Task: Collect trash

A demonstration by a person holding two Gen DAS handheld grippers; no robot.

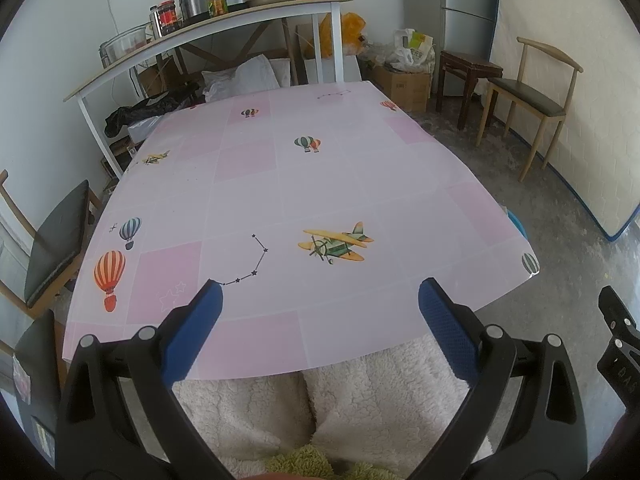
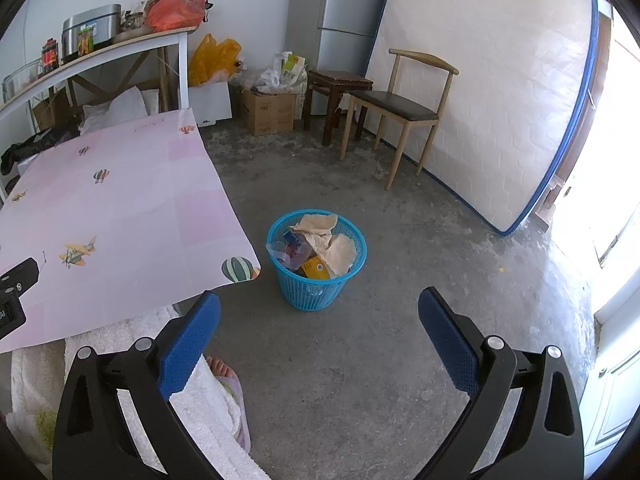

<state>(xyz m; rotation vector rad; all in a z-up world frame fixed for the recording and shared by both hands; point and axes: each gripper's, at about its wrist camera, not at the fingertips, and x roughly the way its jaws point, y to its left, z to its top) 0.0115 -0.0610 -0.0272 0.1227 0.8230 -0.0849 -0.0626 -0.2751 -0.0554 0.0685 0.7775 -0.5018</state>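
Note:
A blue plastic waste basket stands on the concrete floor just right of the table's near corner. It holds crumpled beige paper, a yellow box and several other wrappers. My right gripper is open and empty, held above the floor on the near side of the basket. My left gripper is open and empty over the near edge of the pink table, whose patterned cloth shows no trash on it. The right gripper's body shows at the right edge of the left wrist view.
A wooden chair and dark stool stand by a leaning mattress. Cardboard boxes and bags sit by the fridge. A shelf with jars and a pot runs behind the table. Another chair stands left. My white fleece-covered legs are below.

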